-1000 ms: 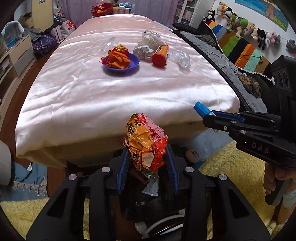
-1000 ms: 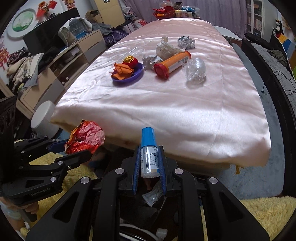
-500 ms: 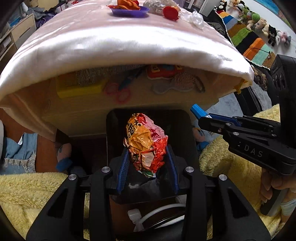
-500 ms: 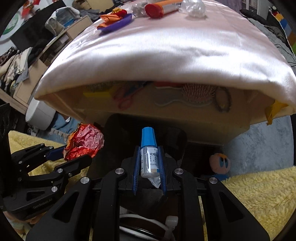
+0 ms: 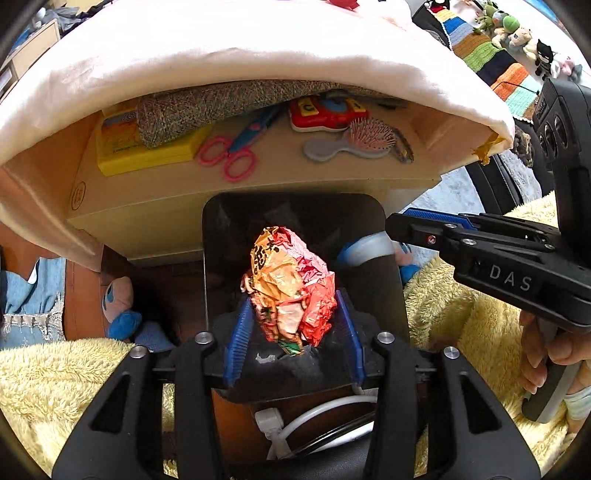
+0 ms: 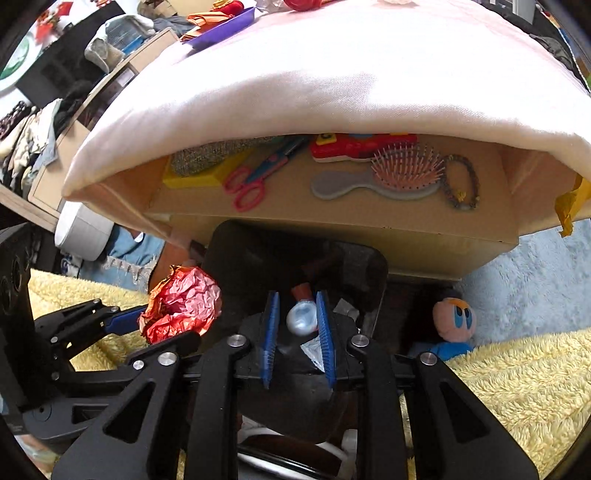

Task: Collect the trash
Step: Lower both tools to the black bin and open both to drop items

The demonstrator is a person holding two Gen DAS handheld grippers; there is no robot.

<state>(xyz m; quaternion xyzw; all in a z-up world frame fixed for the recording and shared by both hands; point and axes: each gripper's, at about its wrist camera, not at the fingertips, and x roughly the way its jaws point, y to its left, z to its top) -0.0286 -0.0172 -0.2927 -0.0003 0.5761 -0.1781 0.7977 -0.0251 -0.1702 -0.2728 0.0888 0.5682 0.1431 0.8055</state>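
My left gripper point(image 5: 291, 314) is shut on a crumpled red and orange wrapper point(image 5: 291, 288) and holds it over the black trash bin point(image 5: 229, 236) below the table's front edge. The wrapper also shows in the right wrist view point(image 6: 183, 308). My right gripper point(image 6: 297, 321) is open over the same bin point(image 6: 236, 258). The small white bottle with a blue cap point(image 6: 303, 315) is loose between its fingers, tipped downward into the bin. It also shows in the left wrist view point(image 5: 364, 247), just off the right gripper's tip.
A shelf under the pink tablecloth point(image 6: 332, 92) holds pink scissors point(image 6: 245, 184), a hairbrush point(image 6: 388, 175), a red toy point(image 6: 354, 146) and a yellow box point(image 5: 144, 147). A pink plush doll point(image 6: 452, 319) lies on the yellow rug point(image 6: 517, 387). A purple plate point(image 6: 221, 27) sits on the table.
Both grippers came down from above the table to over the bin. My right gripper opened and the bottle slipped out, tipping downward. The left still holds the wrapper.
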